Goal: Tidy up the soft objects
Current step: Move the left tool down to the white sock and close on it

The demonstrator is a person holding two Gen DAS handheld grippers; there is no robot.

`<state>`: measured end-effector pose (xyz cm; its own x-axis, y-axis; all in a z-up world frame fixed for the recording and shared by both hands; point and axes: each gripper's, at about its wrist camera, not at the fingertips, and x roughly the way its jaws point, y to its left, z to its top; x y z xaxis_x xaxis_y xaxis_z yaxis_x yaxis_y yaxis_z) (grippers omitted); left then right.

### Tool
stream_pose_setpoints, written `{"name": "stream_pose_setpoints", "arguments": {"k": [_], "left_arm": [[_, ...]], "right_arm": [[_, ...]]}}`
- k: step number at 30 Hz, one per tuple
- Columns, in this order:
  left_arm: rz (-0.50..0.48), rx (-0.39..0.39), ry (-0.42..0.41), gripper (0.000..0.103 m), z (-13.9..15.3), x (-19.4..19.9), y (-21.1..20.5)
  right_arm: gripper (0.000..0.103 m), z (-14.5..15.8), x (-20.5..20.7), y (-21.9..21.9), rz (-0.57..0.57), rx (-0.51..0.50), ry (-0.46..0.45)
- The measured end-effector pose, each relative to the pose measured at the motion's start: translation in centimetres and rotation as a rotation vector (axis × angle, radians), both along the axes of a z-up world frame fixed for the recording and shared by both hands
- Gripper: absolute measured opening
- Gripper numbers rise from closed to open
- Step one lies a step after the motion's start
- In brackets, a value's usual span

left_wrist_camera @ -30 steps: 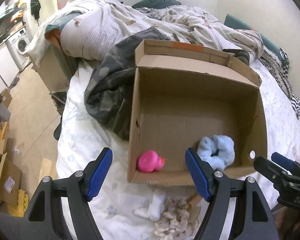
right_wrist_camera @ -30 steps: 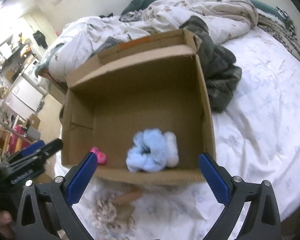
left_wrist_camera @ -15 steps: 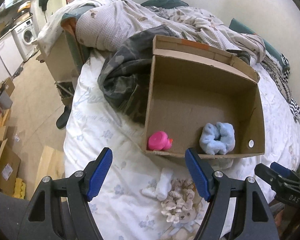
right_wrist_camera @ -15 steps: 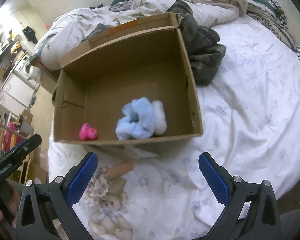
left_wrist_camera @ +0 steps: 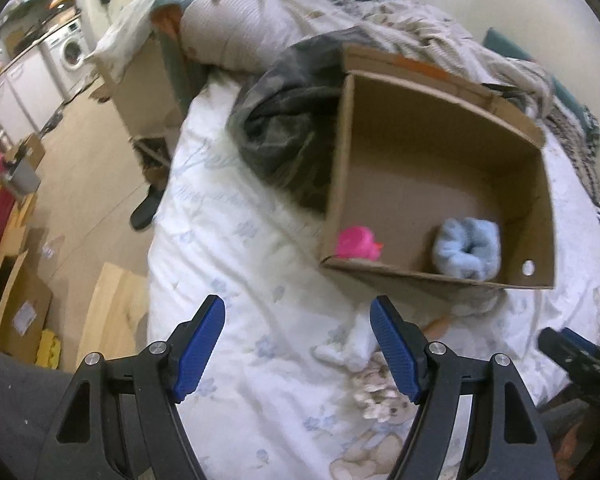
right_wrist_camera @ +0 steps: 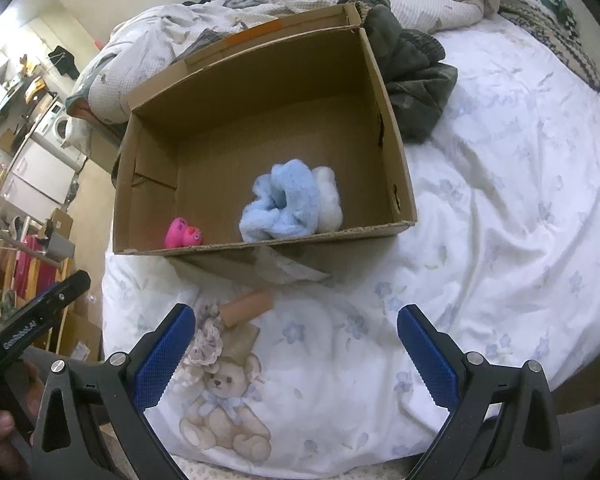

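Note:
An open cardboard box (left_wrist_camera: 536,208) (right_wrist_camera: 388,120) sits on the bed. Inside lie a pink toy (left_wrist_camera: 358,243) (right_wrist_camera: 182,233), a fluffy light-blue plush (left_wrist_camera: 466,254) (right_wrist_camera: 282,204) and a white soft item (right_wrist_camera: 329,200) beside the plush. In front of the box on the sheet lie a frilly beige soft item (left_wrist_camera: 374,390) (right_wrist_camera: 208,338), a small white piece (left_wrist_camera: 346,350) and a brown roll (right_wrist_camera: 249,307). My left gripper (left_wrist_camera: 298,350) is open and empty, held above the sheet before the box. My right gripper (right_wrist_camera: 296,356) is open and empty, also short of the box.
A dark camouflage garment (left_wrist_camera: 288,128) (right_wrist_camera: 414,76) lies against the box's far side. Rumpled quilts (left_wrist_camera: 260,20) pile at the head of the bed. The bed edge drops to a wooden floor (left_wrist_camera: 72,168) with cardboard boxes (left_wrist_camera: 16,312) at left.
Both grippers have pulled back from the box and toward the bed's near edge; the box now looks smaller and the soft items on the sheet show in front. Both stayed open.

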<state>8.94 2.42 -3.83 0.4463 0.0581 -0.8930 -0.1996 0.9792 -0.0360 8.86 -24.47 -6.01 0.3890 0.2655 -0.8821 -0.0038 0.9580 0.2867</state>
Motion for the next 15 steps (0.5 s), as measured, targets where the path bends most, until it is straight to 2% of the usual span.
{"name": "stream_pose_setpoints", "arguments": {"k": [4, 9, 14, 15], "left_arm": [[0.024, -0.048, 0.074, 0.073, -1.8, 0.3, 1.0], [0.015, -0.14, 0.193, 0.072, -4.9, 1.2, 0.7], [-0.038, -0.209, 0.276, 0.065, -7.5, 2.5, -1.3], [-0.048, -0.224, 0.289, 0.06, -8.1, 2.8, -1.7]], "right_arm": [[0.103, 0.2, -0.2, -0.6, -0.027, -0.005, -0.006], [0.103, -0.2, -0.1, -1.3, -0.033, 0.048, 0.005], [0.103, -1.4, 0.4, -2.7, -0.076, 0.151, 0.057], [0.103, -1.5, 0.5, -2.9, -0.085, 0.162, 0.061]]}}
